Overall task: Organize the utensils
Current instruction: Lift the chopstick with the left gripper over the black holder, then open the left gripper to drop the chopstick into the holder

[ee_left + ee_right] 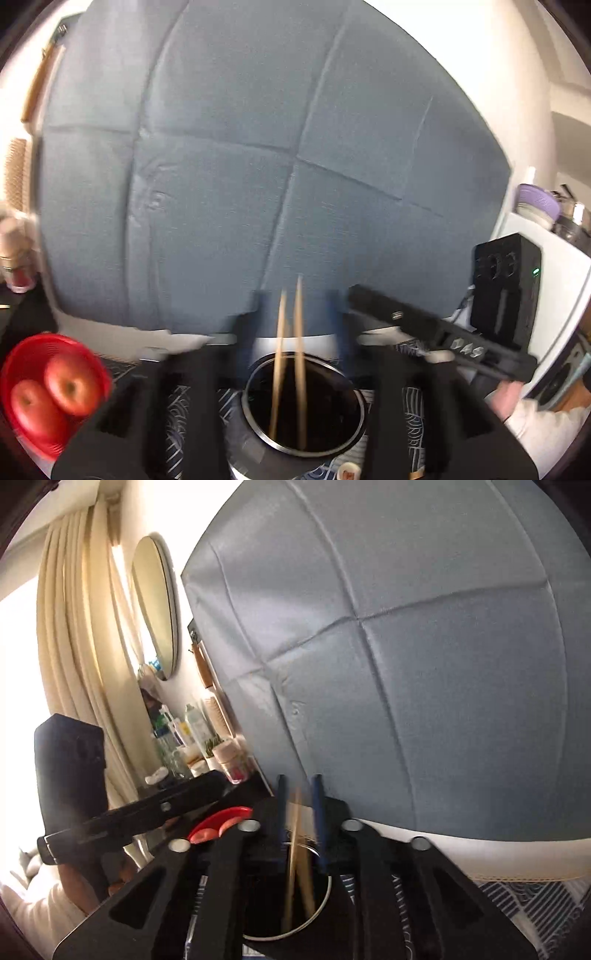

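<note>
Behind the work area stood a blue-grey fabric backdrop [280, 147] creased into a grid of fold lines, with a cream curtain [74, 657] and an oval mirror [155, 605] to its left in the right wrist view. At far left of the left wrist view, a red ribbed plastic bowl [22, 369] held two red apples [55, 395]. The bowl rested near a cloth printed with a dark wave pattern [413, 417].

At centre, a round container with a metal rim and a dark interior [332, 410] stood on that cloth. Two slim, pale wooden chopsticks [291, 354] stood upright inside it, their upper ends leaning slightly apart above the rim.

The left gripper [297, 306] was positioned directly above the container, released, with its blue-padded fingers [260, 306] spread on either side of the chopsticks and clear of them. The right gripper [300, 797] hovered over the same container, its jaws likewise parted around the chopsticks, though motion blur prevented confirming whether a finger touched them.

At right of the left wrist view, the black body of the right gripper partly blocked a white counter [565, 266] and a black box with a green indicator light [509, 280].
</note>
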`<state>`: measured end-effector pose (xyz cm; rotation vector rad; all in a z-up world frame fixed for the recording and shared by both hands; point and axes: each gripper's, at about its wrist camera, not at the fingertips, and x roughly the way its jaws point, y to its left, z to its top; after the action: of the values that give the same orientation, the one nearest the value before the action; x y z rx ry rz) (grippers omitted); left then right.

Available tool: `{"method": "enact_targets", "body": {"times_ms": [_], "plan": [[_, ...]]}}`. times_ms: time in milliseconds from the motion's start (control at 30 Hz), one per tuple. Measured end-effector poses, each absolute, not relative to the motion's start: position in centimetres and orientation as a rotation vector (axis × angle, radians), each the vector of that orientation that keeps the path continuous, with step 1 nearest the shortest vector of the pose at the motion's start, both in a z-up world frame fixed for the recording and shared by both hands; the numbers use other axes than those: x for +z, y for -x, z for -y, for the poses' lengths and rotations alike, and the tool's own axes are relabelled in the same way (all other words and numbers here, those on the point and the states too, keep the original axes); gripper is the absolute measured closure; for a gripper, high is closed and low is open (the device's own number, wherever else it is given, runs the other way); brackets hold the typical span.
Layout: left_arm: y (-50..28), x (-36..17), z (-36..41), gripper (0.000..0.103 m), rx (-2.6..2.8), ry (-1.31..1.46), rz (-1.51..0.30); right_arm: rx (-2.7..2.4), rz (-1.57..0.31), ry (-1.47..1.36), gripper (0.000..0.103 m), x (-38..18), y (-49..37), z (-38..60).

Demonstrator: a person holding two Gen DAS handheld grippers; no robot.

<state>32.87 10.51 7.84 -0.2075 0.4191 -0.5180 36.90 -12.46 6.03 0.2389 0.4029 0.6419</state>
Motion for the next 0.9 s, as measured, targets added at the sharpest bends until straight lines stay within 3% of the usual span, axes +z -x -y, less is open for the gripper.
{"method": "enact_targets", "body": {"times_ms": [33,67,100,200,333,900], "plan": [[-32.4,8.5,-10.7,0.048,-0.492,0.199,-0.424,0.629,-0.409,-0.233,0.056,6.7,-36.6,12.7],[-32.0,9.0,-10.9,0.044,-0.473,0.195,-0.428,0.622,-0.411,-0.227,0.047,7.1,-36.4,12.8],[-31.5,9.6,-11.1,0.033,-0.441,0.185,-0.440,0.612,-0.411,-0.212,0.047,7.9,-35.8,13.0],[-29.8,11.0,-11.5,0.019,-0.361,0.140,-0.460,0.597,-0.425,-0.181,0.036,9.7,-34.6,13.4],[-27.7,12.5,-12.1,0.010,-0.289,0.136,-0.483,0.588,-0.432,-0.147,0.019,11.8,-32.8,14.0],[-18.9,12.5,-9.6,0.006,-0.114,0.061,-0.572,0.653,-0.486,-0.070,0.015,13.8,-26.0,18.9]]}}
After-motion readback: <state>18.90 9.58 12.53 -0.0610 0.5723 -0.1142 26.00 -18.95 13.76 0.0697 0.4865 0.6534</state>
